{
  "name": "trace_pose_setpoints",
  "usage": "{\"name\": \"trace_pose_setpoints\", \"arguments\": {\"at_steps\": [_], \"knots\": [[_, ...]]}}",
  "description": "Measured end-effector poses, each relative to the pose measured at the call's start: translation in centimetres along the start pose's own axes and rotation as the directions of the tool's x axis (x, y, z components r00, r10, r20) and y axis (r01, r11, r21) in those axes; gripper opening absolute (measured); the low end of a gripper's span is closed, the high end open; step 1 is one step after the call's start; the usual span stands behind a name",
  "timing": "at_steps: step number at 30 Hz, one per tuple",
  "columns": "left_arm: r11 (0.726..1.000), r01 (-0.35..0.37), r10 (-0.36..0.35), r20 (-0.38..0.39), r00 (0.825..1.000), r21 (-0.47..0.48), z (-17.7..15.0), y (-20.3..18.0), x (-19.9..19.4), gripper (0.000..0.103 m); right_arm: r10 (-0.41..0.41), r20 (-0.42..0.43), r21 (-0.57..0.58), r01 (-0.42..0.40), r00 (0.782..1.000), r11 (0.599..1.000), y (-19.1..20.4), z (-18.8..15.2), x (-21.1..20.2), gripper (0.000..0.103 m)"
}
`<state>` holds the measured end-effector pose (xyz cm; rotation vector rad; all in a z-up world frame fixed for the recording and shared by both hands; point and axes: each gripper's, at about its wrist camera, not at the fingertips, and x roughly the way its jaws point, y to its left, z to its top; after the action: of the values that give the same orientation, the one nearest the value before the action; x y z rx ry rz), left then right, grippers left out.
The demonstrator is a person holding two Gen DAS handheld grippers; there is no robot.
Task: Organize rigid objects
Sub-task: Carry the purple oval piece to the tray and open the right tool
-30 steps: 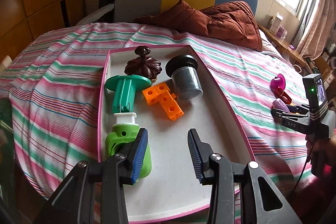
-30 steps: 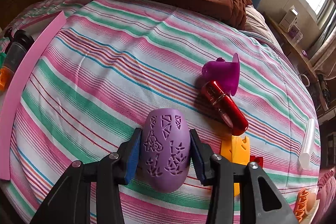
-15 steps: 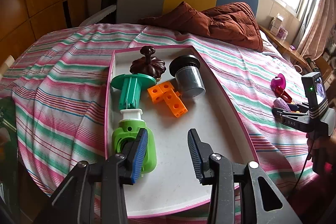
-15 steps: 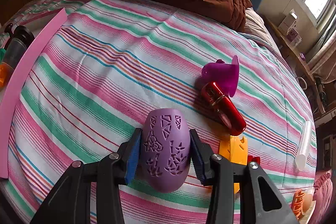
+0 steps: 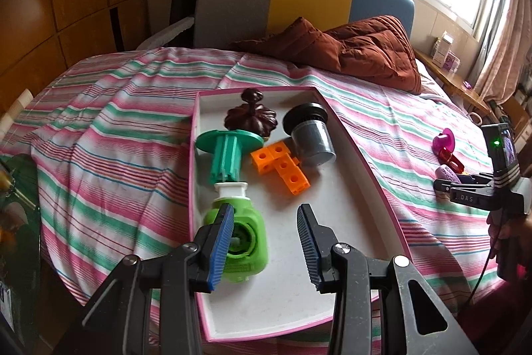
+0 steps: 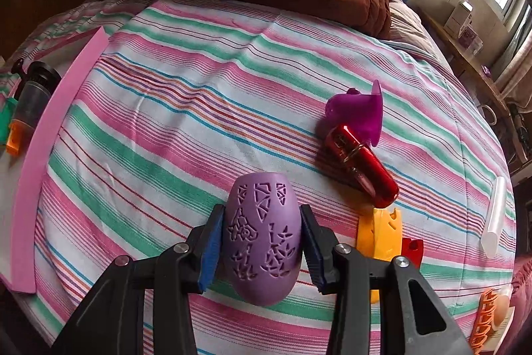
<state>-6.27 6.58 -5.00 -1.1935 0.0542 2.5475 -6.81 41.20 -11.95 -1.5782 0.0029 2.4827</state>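
Note:
A white tray with a pink rim [image 5: 362,155] lies on the striped bed. It holds a dark brown lid [image 5: 251,117], a green spool [image 5: 227,152], orange linked cubes [image 5: 282,167], a grey cylinder with a black cap [image 5: 311,135] and a green-and-white piece [image 5: 244,238]. My left gripper [image 5: 265,209] hovers open over the tray's near end, nothing between its blue pads. My right gripper [image 6: 261,242] is shut on a purple egg-shaped shell [image 6: 262,222] with cut-out patterns, low over the bedspread. The same egg [image 5: 449,174] and gripper [image 5: 445,182] show at the right of the left wrist view.
On the bedspread beside the egg lie a magenta funnel [image 6: 359,108], a red capsule [image 6: 364,163], a yellow piece [image 6: 379,232], a small red piece [image 6: 412,250] and a white tube [image 6: 495,215]. A brown quilt [image 5: 369,52] is heaped at the headboard. The tray's pink rim [image 6: 46,142] runs along the left.
The left wrist view has drifted a little, so the tray sits slightly further right in the picture. The right gripper keeps the same hold on the purple egg.

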Motion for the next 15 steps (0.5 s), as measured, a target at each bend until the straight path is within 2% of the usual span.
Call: {"name": "trace_pose_setpoints", "arguments": {"at_steps": [7,12,15], "knots": [[0.998,-0.028,0.028,-0.001,1.0,-0.057,-0.3,2.4,-0.4,0.04,0.115,0.102,-0.009,-0.115,0.988,0.993,3.3,0.6,-3.6,0.044],[0.996,-0.042,0.042,-0.005,0.999,-0.084,-0.7,3.6,-0.5,0.04,0.216,0.172,-0.109,-0.199,0.961,0.974,8.6,1.7,-7.0,0.044],[0.995,-0.042,0.042,-0.005,0.999,-0.091,-0.9,3.9,-0.6,0.04,0.285,0.179,-0.182,-0.253,0.942,0.95,12.3,2.2,-8.3,0.044]]}}
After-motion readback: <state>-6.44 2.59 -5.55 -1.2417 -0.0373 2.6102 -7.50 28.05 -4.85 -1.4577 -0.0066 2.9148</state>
